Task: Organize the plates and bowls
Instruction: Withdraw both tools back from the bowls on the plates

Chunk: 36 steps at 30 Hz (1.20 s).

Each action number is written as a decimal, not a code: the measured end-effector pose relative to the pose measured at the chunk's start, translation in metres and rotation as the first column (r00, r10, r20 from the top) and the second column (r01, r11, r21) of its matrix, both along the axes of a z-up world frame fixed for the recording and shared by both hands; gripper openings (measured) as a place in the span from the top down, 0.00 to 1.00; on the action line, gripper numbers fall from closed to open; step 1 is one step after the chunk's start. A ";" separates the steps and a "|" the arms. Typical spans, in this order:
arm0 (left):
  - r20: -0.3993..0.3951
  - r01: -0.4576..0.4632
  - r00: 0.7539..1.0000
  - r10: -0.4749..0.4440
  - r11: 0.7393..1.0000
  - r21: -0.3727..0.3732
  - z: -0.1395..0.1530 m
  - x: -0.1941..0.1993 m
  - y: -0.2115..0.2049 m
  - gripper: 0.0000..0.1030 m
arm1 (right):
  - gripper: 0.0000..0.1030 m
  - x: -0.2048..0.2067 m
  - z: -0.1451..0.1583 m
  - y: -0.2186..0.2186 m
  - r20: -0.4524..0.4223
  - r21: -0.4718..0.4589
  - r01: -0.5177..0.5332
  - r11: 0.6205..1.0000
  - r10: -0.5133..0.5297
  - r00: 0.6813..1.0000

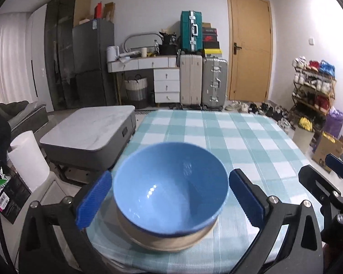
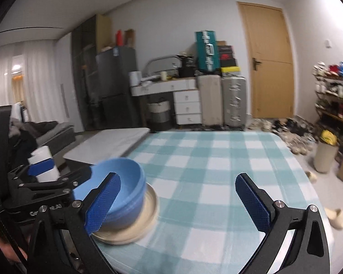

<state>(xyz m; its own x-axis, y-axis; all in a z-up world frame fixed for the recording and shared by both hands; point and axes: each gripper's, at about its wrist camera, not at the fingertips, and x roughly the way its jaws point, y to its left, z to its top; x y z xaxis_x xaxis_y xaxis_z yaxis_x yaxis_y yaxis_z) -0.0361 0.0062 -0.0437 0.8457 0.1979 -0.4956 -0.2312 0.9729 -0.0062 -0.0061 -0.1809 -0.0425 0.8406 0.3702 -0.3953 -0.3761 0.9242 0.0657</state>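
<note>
A blue bowl (image 1: 171, 187) sits on a beige plate (image 1: 169, 239) near the front left of the checked tablecloth (image 1: 240, 141). My left gripper (image 1: 170, 198) is open, its blue pads on either side of the bowl and apart from it. In the right wrist view the bowl (image 2: 123, 182) and plate (image 2: 139, 221) lie at lower left, with the left gripper (image 2: 43, 182) reaching in beside them. My right gripper (image 2: 178, 203) is open and empty over the cloth, right of the bowl.
A grey-topped low table (image 1: 89, 130) and a white bin (image 1: 29, 157) stand left of the table. Suitcases (image 1: 203, 82), drawers, a fridge and a door line the far wall. Shoes and a rack (image 1: 313, 86) fill the right side.
</note>
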 end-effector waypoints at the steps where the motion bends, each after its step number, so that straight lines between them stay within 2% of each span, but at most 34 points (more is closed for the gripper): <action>1: -0.003 -0.013 1.000 0.013 1.000 -0.009 -0.002 -0.001 -0.001 0.00 | 0.01 -0.002 -0.004 -0.003 -0.010 0.002 0.015 1.000 -0.015 1.000; 6: -0.020 -0.013 1.000 0.012 0.996 -0.087 -0.008 -0.002 -0.004 0.00 | 0.01 -0.009 -0.014 -0.014 -0.045 0.015 0.063 0.998 -0.062 0.997; 8: -0.022 0.001 1.000 -0.003 0.996 -0.093 -0.010 -0.003 -0.007 0.00 | 0.01 -0.011 -0.016 -0.014 -0.053 0.009 0.062 0.998 -0.061 0.997; 14: -0.001 0.030 1.000 -0.030 0.999 -0.041 -0.007 -0.013 -0.018 0.00 | 0.01 -0.020 -0.015 -0.011 -0.023 -0.008 0.070 0.998 -0.070 0.997; 17: 0.026 0.074 0.997 -0.072 0.993 -0.092 -0.003 -0.018 -0.015 0.00 | 0.01 -0.022 -0.014 -0.012 -0.009 0.000 0.082 0.997 -0.082 0.997; 20: 0.007 0.067 0.998 -0.067 0.992 -0.106 -0.003 -0.017 -0.014 0.00 | 0.01 -0.022 -0.012 -0.013 -0.008 0.008 0.092 0.996 -0.092 0.996; 32: -0.014 0.070 0.997 -0.071 0.996 -0.060 -0.008 -0.016 -0.019 0.00 | 0.01 -0.023 -0.011 -0.018 -0.003 0.027 0.120 0.992 -0.120 0.993; 34: -0.019 0.076 0.997 -0.076 0.997 -0.010 -0.005 -0.014 -0.019 0.00 | 0.01 -0.022 -0.012 -0.018 -0.005 0.028 0.118 0.993 -0.118 0.993; 36: -0.004 0.030 1.000 -0.030 0.997 0.070 0.003 -0.013 -0.017 0.00 | 0.01 -0.023 -0.012 -0.019 -0.010 0.030 0.122 0.992 -0.121 0.993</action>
